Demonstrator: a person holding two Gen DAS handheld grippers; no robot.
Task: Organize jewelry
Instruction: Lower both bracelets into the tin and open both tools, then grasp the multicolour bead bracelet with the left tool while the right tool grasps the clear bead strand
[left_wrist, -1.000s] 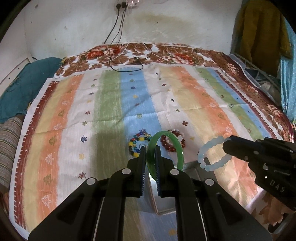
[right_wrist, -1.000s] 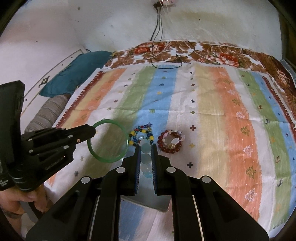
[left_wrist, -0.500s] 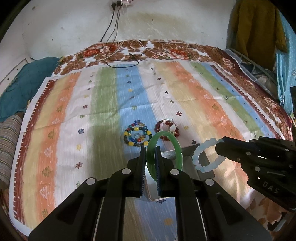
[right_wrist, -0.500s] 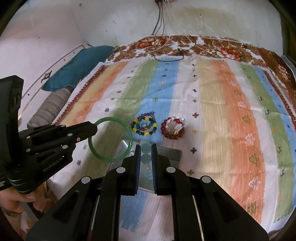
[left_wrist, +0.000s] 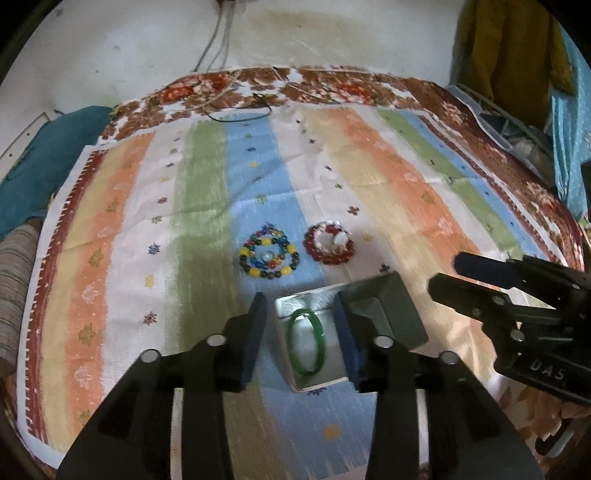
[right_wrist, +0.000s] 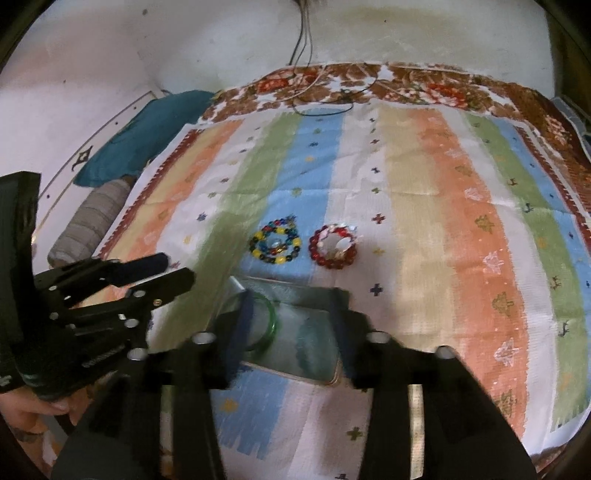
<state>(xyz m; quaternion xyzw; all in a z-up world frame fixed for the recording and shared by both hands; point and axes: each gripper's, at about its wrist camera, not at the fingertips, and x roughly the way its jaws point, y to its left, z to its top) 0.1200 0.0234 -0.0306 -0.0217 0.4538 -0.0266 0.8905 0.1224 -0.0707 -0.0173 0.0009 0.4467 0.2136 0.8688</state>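
Observation:
A small metal box (left_wrist: 318, 384) with its lid (left_wrist: 384, 314) open sits on the striped bedspread, near the front. A green bangle (left_wrist: 306, 341) lies loose inside it, also seen in the right wrist view (right_wrist: 272, 320). My left gripper (left_wrist: 301, 306) hovers over the box, its jaws opening, and nothing is pressed between the pads. My right gripper (right_wrist: 293, 300) is also above the box (right_wrist: 295, 373) with jaws opening and empty. A pale blur (right_wrist: 306, 354) lies in the box; I cannot make it out. Beyond the box lie a multicolour bead bracelet (left_wrist: 267, 254) and a red bead bracelet (left_wrist: 328, 245).
The striped cloth (left_wrist: 388, 177) covers a bed with a flowered sheet. A teal pillow (right_wrist: 140, 140) and a striped bolster (right_wrist: 88, 225) lie at the left edge. Black cables (left_wrist: 236, 114) trail at the far end. Clothes hang at the right (left_wrist: 509, 59). A hand (right_wrist: 37, 410) holds the left gripper (right_wrist: 162, 273).
Both grippers went from shut to open. The green bangle left the left jaws and now lies in the box. The pale blue bead bracelet is gone from the right jaws.

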